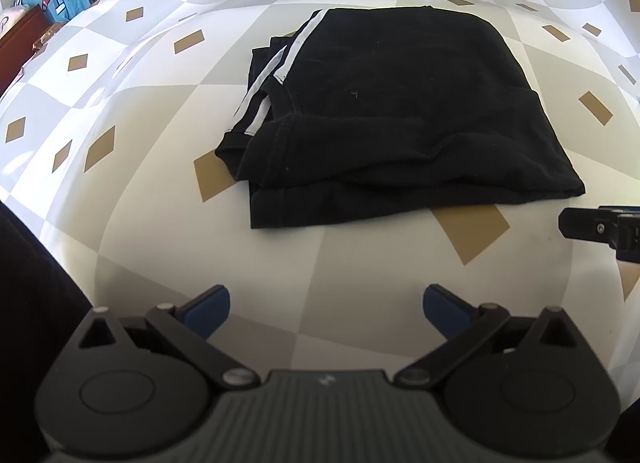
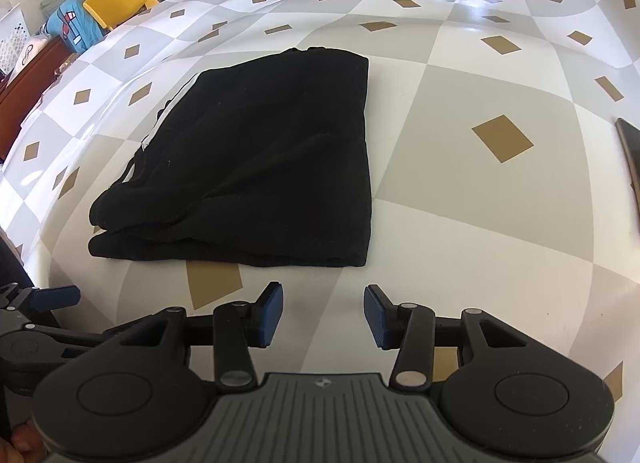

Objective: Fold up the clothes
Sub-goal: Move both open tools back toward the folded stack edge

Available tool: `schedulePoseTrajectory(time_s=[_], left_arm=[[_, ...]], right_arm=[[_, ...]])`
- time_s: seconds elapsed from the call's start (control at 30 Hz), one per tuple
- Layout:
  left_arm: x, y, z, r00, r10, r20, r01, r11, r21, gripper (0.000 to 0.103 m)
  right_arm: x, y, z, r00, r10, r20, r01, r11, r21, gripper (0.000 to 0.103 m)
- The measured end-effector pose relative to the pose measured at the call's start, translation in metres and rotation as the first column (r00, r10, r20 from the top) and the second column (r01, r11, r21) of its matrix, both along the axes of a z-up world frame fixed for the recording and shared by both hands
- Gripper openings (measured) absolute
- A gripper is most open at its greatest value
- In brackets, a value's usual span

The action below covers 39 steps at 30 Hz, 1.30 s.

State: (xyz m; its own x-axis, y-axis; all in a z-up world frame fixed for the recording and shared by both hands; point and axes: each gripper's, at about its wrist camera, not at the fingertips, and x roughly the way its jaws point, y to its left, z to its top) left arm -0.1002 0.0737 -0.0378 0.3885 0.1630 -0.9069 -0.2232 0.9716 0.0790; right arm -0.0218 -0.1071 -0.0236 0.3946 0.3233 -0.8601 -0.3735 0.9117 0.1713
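- Item under task: black fabric garment w/ white side stripes [image 1: 384, 103], folded to a compact rectangle, lying flat on the chequered white-grey tablecloth w/ tan diamonds [image 1: 360, 255]. Garment = landmark for all positions below.
- Left gripper [image 1: 326, 309]: hovers just short of garment's near edge, apart from it. Blue pads spread wide, nothing between them.
- Right gripper [image 2: 323, 313]: also just short of near edge, toward garment's right corner. Pads part-open, gap empty, no cloth contact.
- Judgement: fold looks largely complete; step in hand prob. a last tidy or one more fold.
- Left side of garment: layers staggered, striped edge sticks out past top layer. Needs squaring.
- Advice: approach low, pinch all layers at near corners together, not top layer only; lift both sides evenly so the stack doesn't shear.
- Risk: pads dragging tablecloth along w/ the hem.
- Dark flat object [image 2: 630, 151] well right of garment; keep clear.
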Motion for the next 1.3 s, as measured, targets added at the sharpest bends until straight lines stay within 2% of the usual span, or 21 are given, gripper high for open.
schedulePoseTrajectory(time_s=[0.2,0.33,0.5,0.73,1.03,1.3], left_arm=[[0.003,0.003,0.0,1.0,0.003,0.004,-0.003,1.0,-0.021,0.103],[0.01,0.013,-0.001,0.999,0.032,0.022,-0.03,0.996,-0.084,0.103],[0.021,0.028,-0.002,0.996,0.079,0.049,-0.068,0.978,-0.196,0.103],[0.034,0.04,-0.002,0.988,0.116,0.097,-0.09,0.967,-0.239,0.103],[0.052,0.065,-0.001,0.97,0.191,0.151,-0.128,0.928,-0.351,0.103],[0.069,0.083,-0.009,0.957,0.239,0.167,-0.15,0.894,-0.422,0.103]], right_arm=[[0.002,0.001,0.0,1.0,0.007,-0.001,-0.007,1.0,0.009,0.044],[0.009,0.002,0.002,1.0,0.007,0.002,-0.007,0.999,0.032,0.044],[0.027,0.001,0.005,1.0,-0.016,0.009,0.015,0.997,0.079,0.044],[0.061,-0.002,0.001,0.997,-0.073,-0.023,0.076,0.988,0.138,0.044],[0.097,-0.001,-0.004,0.997,-0.072,-0.015,0.074,0.981,0.182,0.044],[0.127,-0.009,-0.011,0.992,-0.122,-0.041,0.128,0.96,0.249,0.045]])
